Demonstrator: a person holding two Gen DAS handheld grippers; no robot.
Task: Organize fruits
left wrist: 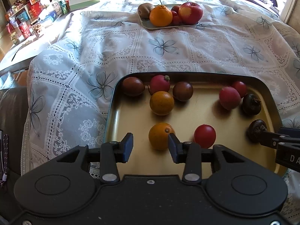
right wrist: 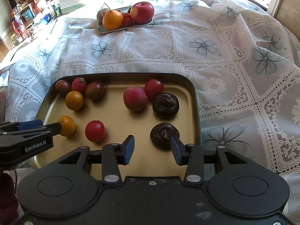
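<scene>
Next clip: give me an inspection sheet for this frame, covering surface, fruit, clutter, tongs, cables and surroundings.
Surface: lace tablecloth with blue flower print, rumpled at the edges.
Job's things: gold tray holding small oranges, red tomatoes, pink radishes, dark tomatoes and two dark brown water chestnuts; far plate with a big orange, apple, kiwi and small red fruit.
Clutter: nothing seen on the cloth besides tray and plate.
Tongs: left tongs open, behind the near orange; right tongs open, beside the near water chestnut.
Cables: nothing seen.
Surroundings: crowded shelves of boxes and jars at far left; wooden floor beyond.
</scene>
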